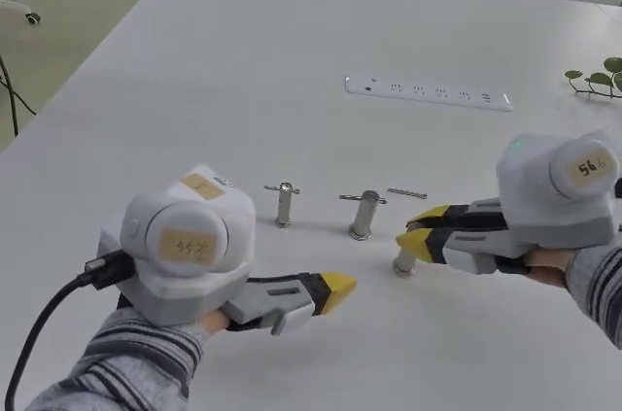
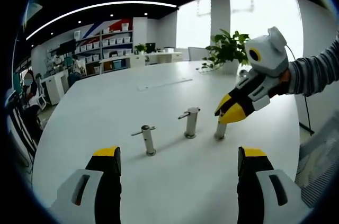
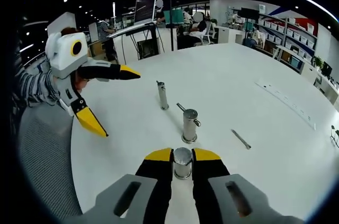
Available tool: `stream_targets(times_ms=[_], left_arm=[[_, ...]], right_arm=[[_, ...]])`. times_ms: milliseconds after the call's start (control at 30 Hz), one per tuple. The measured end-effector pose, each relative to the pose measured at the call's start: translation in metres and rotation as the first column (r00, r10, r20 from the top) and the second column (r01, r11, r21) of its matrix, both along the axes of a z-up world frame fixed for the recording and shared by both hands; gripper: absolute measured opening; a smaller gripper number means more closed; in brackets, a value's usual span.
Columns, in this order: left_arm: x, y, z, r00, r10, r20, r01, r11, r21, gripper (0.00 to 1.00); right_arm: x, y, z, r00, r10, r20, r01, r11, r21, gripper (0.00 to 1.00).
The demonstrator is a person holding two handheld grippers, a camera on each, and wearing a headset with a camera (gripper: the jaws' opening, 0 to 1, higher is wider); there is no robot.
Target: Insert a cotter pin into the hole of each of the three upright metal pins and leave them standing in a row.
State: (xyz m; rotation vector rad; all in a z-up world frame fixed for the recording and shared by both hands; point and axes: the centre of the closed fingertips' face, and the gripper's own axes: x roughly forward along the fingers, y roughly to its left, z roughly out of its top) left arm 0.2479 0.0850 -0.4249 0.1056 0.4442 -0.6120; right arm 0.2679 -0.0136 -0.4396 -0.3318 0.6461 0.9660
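Three upright metal pins stand in a row on the white table [image 1: 224, 71]. The left pin [image 1: 284, 205] and the middle pin [image 1: 364, 215] each carry a cotter pin through the head. My right gripper [image 1: 420, 231] is shut on the third pin [image 1: 404, 263], whose round top sits between the yellow fingertips in the right gripper view [image 3: 183, 163]. A loose cotter pin [image 1: 406, 193] lies flat behind the row, also seen in the right gripper view [image 3: 241, 139]. My left gripper [image 1: 335, 290] hovers open in front of the row, its jaws wide apart [image 2: 180, 152] and holding nothing.
A white power strip [image 1: 428, 93] lies further back on the table. A small green plant [image 1: 598, 81] stands at the far right edge. A black cable [image 1: 44, 319] trails from the left gripper over the table's near left.
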Motion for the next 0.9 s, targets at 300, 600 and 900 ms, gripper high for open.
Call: stream_targets(times_ms=[300,600,900], left_arm=[[0.0002,0.0001,0.0008,1.0,0.0,0.002,0.0,1.0,-0.004,0.9],[0.0003,0.0002,0.0015,1.0,-0.001,0.004,0.001,1.0,-0.006,0.9],[-0.0011,-0.0018,0.0009,1.0,-0.007,0.001,0.007,1.0,-0.005,0.9]], right_arm=[[-0.0057,0.0096,-0.003,1.0,0.016,0.013,-0.016,1.0,-0.003,0.08],[-0.0086,0.0086,-0.004,1.0,0.0,0.015,0.0,1.0,0.006,0.08],[-0.0076,0.0079,-0.0054,1.0,0.015,0.017,-0.015,0.999,0.034,0.09]])
